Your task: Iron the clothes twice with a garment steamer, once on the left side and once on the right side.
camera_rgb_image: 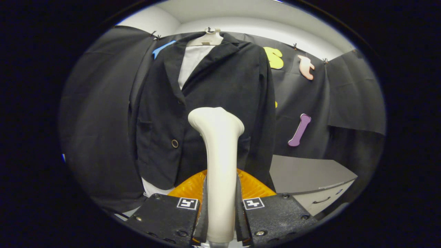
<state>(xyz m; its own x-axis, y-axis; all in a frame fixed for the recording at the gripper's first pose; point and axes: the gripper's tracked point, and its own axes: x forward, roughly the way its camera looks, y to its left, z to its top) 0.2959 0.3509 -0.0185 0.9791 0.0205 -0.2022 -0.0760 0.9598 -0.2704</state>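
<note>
A black jacket (220, 103) over a white shirt (193, 63) hangs on a pale hanger (207, 38) in front of the booth's black cloth wall. My gripper (220, 206) is shut on the handle of a cream garment steamer (218, 151), which stands upright between the fingers. The steamer's head reaches up over the lower middle of the jacket, just right of the jacket's button (175, 143). Whether the head touches the fabric I cannot tell.
An orange ribbed object (193, 187) lies just beyond the fingers, below the jacket's hem. A grey cabinet (310, 175) with a drawer handle stands to the right of the jacket. Black cloth walls close in behind and on both sides.
</note>
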